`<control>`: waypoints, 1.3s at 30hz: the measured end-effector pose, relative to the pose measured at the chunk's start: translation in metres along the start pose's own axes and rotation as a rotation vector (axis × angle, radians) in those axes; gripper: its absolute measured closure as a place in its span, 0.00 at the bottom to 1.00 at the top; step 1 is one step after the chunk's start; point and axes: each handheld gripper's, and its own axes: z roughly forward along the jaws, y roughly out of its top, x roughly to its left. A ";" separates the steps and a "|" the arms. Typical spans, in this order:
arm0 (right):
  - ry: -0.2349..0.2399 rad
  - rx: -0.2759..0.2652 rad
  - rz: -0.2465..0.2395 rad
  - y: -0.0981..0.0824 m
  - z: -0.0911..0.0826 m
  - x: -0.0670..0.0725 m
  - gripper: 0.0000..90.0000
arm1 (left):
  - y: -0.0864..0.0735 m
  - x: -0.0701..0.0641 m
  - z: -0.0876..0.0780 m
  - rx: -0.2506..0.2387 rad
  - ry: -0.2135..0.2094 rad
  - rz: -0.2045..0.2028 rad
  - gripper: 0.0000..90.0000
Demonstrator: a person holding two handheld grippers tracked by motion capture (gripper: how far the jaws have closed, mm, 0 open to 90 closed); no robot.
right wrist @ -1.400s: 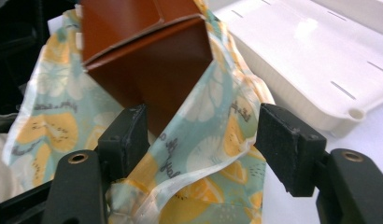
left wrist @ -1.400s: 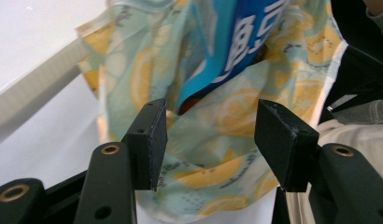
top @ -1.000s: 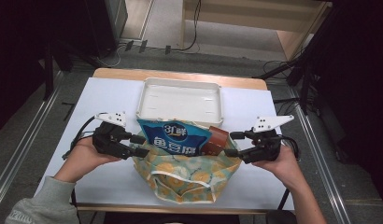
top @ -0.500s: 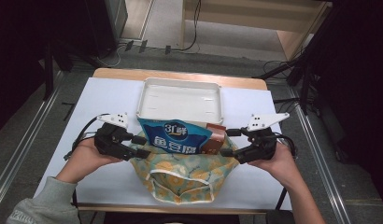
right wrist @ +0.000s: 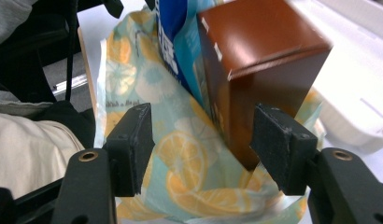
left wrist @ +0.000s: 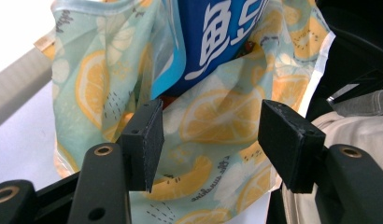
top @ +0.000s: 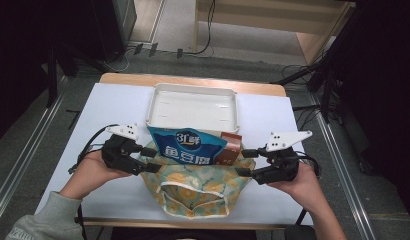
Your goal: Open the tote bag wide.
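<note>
A white tray (top: pixel 193 107) lies on the table (top: pixel 120 107), toward its far edge, with nothing in it. Beyond the table's far edge the grey floor (top: pixel 193 55) carries black cables (top: pixel 148 50), and farther off past them stands a pale wooden cabinet (top: pixel 273 20). Metal rails (top: pixel 30 150) run along the floor on the table's left and right sides, and dark stands (top: pixel 318 75) rise by its far right corner.
</note>
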 end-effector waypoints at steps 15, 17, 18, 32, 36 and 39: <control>0.017 0.055 0.017 -0.021 0.029 -0.001 0.47 | -0.006 -0.005 0.013 0.007 -0.023 0.007 0.46; 0.017 0.056 0.016 -0.022 0.032 -0.002 0.46 | -0.006 -0.004 0.015 0.005 -0.028 0.004 0.46; 0.017 0.056 0.018 -0.023 0.033 -0.002 0.46 | -0.007 -0.004 0.016 0.003 -0.027 0.000 0.46; 0.012 0.070 0.034 -0.037 0.056 -0.011 0.38 | -0.020 0.004 0.030 0.005 -0.036 -0.038 0.49; 0.019 0.082 0.032 -0.039 0.062 -0.013 0.37 | -0.023 0.006 0.034 0.007 -0.043 -0.039 0.52; 0.028 0.089 0.028 -0.041 0.066 -0.013 0.36 | -0.025 0.006 0.037 0.008 -0.047 -0.042 0.54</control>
